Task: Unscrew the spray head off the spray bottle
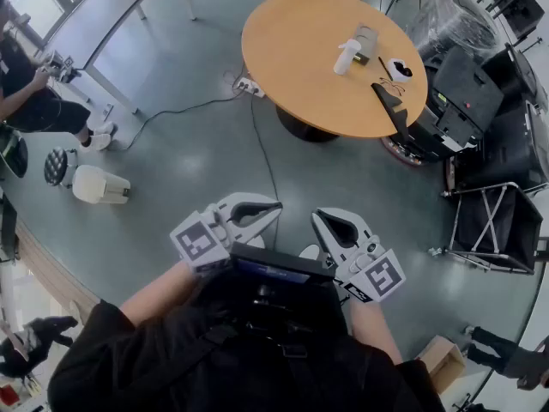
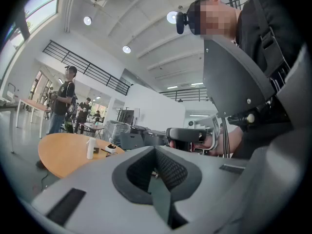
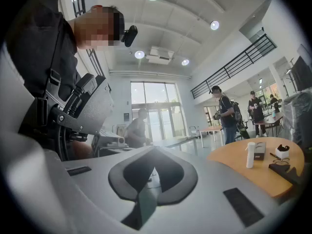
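1 spray btl [image 1: 346, 57], 2 grippers [image 1: 273, 206] [image 1: 319, 218]

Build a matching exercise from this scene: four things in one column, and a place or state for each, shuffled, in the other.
Things:
1. spray bottle
2. left gripper
3. power strip
4. round table

Descriptions:
A. lies on the grey floor beside the table's base
B. jaws together, nothing between them
C. stands upright on the tabletop
D. light wooden top on a dark base

Pairs: 1-C, 2-B, 3-A, 4-D.
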Motion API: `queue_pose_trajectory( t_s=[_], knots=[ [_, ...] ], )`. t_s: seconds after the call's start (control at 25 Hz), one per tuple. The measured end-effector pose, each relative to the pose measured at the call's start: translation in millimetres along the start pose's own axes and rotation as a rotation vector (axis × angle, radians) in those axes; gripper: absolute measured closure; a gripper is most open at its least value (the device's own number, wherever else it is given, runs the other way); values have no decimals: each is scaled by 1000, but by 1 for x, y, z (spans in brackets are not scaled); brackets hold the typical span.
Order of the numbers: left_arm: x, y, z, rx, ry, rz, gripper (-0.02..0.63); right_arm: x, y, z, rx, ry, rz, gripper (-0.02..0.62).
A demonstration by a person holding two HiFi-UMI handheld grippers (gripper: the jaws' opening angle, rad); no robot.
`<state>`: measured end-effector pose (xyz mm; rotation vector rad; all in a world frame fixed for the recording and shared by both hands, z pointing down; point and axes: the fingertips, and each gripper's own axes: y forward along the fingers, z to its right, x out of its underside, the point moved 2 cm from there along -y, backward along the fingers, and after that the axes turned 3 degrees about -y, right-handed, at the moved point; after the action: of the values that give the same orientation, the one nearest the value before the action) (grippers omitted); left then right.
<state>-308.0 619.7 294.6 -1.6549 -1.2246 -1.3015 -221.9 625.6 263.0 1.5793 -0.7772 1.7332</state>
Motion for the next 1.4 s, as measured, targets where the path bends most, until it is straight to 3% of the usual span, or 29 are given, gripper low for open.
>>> queue_pose_trajectory(
  t_s=[0.32,0.68,1.0,1.4],
  knots=[
    [-1,-10,-2,26,-6,51,604,5,1,-3,21,5,15,591],
    [2,22,-23,8,-6,21,604,15,0,35,27,19,20,580],
    [-13,77,-51,-10,7,33,604,9,2,103,-15,15,20,580],
    [-33,196,-94,-63,8,13,604,-2,-19,229,-70,20,32,580]
  ],
)
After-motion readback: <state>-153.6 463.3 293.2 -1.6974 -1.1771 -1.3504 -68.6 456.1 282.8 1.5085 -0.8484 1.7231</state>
